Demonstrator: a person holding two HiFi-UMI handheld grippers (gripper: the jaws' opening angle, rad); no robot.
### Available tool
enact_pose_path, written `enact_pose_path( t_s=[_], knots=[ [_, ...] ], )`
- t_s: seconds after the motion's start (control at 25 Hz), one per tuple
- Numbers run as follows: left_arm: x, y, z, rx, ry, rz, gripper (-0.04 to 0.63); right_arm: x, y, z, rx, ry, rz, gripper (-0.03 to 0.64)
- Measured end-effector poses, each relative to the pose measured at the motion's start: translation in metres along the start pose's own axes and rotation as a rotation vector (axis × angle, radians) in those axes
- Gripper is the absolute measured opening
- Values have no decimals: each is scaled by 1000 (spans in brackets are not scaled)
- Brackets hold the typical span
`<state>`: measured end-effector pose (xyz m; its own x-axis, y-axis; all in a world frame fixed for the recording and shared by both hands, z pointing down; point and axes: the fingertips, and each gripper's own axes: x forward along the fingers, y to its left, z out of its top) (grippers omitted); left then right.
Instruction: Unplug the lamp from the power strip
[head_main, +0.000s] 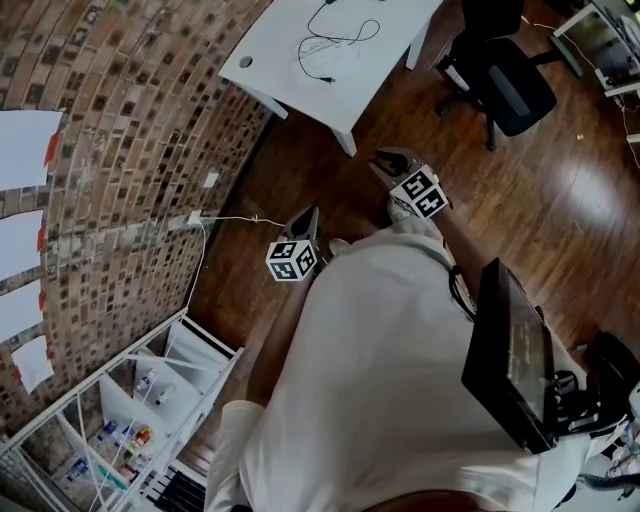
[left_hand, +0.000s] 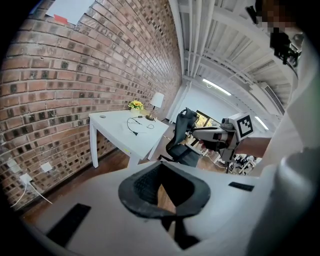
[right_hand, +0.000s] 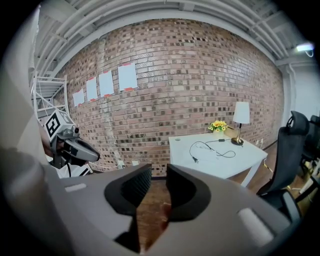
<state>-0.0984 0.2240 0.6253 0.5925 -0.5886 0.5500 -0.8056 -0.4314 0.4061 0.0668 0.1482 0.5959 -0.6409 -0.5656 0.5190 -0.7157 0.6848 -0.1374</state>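
Observation:
The lamp (right_hand: 241, 118), with a white shade, stands at the far end of a white table (right_hand: 235, 162) against the brick wall; the left gripper view shows the lamp (left_hand: 156, 102) too. Its black cord (right_hand: 210, 148) lies in loops on the tabletop, with a loose plug end near the front, and the cord (head_main: 335, 40) also shows in the head view. I cannot make out a power strip. Both grippers hang in mid-air over the wood floor, well short of the table. My left gripper (head_main: 310, 214) has its tips together and holds nothing. My right gripper (right_hand: 154, 173) stands open with nothing between its pads.
A black office chair (head_main: 505, 82) stands right of the table. Yellow flowers (right_hand: 218, 126) sit beside the lamp. A wall outlet with a white cable (head_main: 196, 218) is low on the brick wall. A white wire shelf (head_main: 120, 420) stands at the lower left. Papers (right_hand: 126, 76) hang on the wall.

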Motion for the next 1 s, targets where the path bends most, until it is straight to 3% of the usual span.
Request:
enact_pose_path(
  t_s=[0.2, 0.24, 0.36, 1.0],
  knots=[
    [3, -4, 0, 10, 9, 0, 2, -4, -5, -6, -1, 9, -7, 79],
    [4, -5, -1, 11, 11, 0, 2, -5, -6, -8, -13, 19, -11, 47],
    [7, -8, -2, 10, 16, -1, 2, -7, -6, -12, -38, 36, -12, 31],
    [48, -41, 3, 11, 25, -20, 2, -25, -41, -21, -79, 49, 15, 18]
  ],
)
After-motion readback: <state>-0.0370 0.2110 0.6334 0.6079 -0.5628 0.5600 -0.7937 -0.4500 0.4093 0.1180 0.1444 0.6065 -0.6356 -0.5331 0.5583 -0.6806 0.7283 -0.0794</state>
